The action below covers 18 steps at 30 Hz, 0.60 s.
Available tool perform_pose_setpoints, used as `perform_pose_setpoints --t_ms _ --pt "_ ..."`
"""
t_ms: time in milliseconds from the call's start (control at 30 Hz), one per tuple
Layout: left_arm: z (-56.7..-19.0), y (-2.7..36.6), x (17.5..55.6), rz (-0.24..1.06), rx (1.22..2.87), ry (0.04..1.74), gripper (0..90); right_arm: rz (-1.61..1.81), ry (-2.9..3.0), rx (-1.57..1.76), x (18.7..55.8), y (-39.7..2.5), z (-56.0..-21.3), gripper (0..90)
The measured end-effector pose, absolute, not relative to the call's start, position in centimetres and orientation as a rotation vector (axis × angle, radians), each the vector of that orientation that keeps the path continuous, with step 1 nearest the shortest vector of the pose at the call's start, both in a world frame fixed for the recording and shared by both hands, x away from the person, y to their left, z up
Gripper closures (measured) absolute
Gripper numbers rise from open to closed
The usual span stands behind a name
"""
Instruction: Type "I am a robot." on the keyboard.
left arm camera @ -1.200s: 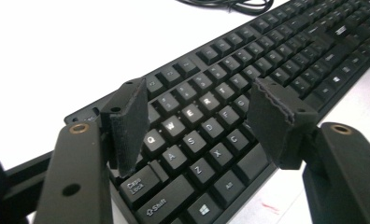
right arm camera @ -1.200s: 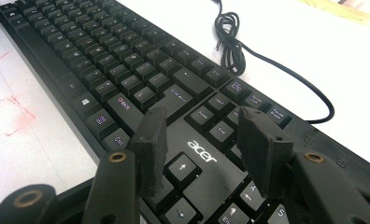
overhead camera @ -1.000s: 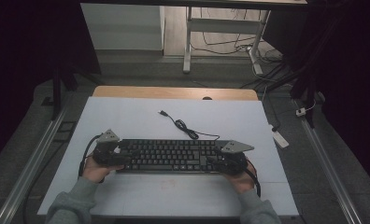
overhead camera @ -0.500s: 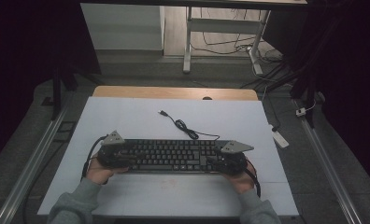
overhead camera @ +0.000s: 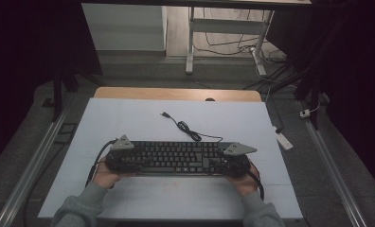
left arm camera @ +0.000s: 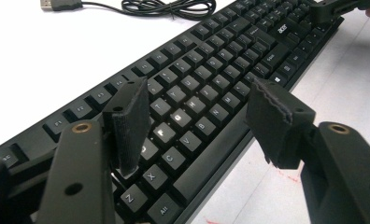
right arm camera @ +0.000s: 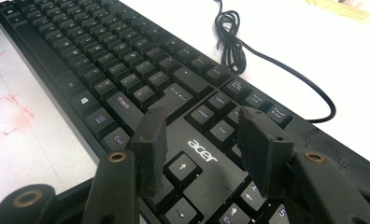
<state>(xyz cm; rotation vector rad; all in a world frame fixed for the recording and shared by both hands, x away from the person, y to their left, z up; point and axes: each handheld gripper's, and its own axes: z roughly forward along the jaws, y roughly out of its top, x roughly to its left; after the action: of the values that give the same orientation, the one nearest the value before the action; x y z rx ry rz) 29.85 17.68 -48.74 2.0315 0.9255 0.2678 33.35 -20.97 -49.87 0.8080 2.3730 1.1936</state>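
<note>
So the keyboard (overhead camera: 176,158) is lying flat on the white tabletop (overhead camera: 129,123), toward the near edge and roughly centered, long side running left to right. Its cable (overhead camera: 188,130) trails off the far edge in a loose coil, with the USB plug (overhead camera: 165,114) sitting free on the tabletop, not plugged into anything.

The left gripper (left arm camera: 195,123) is over the left end with its jaws spread wide. One pad hangs over the letter keys, the other past the near edge of the board, so it straddles that edge without pinching anything. The right gripper (right arm camera: 204,137) is over the right end around the arrow keys and the logo, jaws also spread, nothing clamped.

Handling-wise, I'd guess it's a light, rigid plastic slab, so it should lift as one piece if both ends go up together. The keycaps are the weak spot: they wobble and can pop off, so squeezing on keys is a bad idea. Better to pinch the frame at each end, near edge to far edge or top to underside. The plastic looks fairly smooth, so it may slip. The loose cable will drag along behind.

No containers anywhere on the tabletop, just faint red marks (right arm camera: 8,112) near the keyboard.
</note>
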Motion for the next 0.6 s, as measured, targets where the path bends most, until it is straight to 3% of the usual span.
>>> perform_pose_setpoints --t_ms 233,600 --pt "-49.2 16.7 29.8 0.244 2.055 0.91 43.3 1.191 2.374 0.809 33.4 -21.0 -49.9 52.5" --pt "-50.0 15.2 29.8 0.236 2.146 0.878 71.8 1.189 2.374 0.808 33.4 -21.0 -49.9 52.5"
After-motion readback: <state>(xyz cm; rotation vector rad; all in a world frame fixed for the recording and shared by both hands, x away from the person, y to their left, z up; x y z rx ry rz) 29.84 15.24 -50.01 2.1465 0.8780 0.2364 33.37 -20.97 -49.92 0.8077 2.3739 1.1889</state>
